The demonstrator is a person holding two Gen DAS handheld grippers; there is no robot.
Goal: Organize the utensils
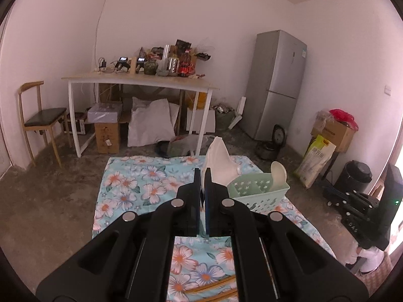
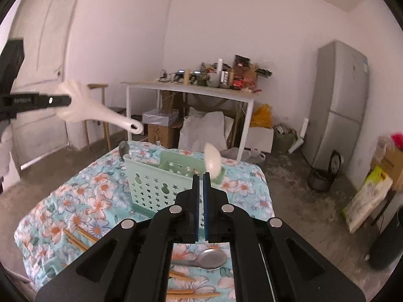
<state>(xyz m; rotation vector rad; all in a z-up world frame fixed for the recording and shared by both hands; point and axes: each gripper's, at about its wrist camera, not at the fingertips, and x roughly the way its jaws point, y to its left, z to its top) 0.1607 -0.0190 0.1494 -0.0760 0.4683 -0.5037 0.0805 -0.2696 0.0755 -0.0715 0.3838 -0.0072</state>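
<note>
In the left wrist view, the left gripper (image 1: 202, 176) is clamped on a white rice paddle (image 1: 217, 162), raised just left of the green basket (image 1: 259, 192), probably to drop it in; a white spoon (image 1: 278, 173) already stands inside. In the right wrist view, the right gripper (image 2: 201, 178) points slightly down at the basket (image 2: 156, 183), closed, nothing visibly held; a metal spoon (image 2: 210, 259) and chopsticks (image 2: 78, 237) lie nearer than the basket.

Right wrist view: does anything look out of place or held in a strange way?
Yes. The left gripper clamps the white rice paddle by its broad head, handle pointing free. Chopsticks and a metal spoon lie loose on the cloth.
</note>
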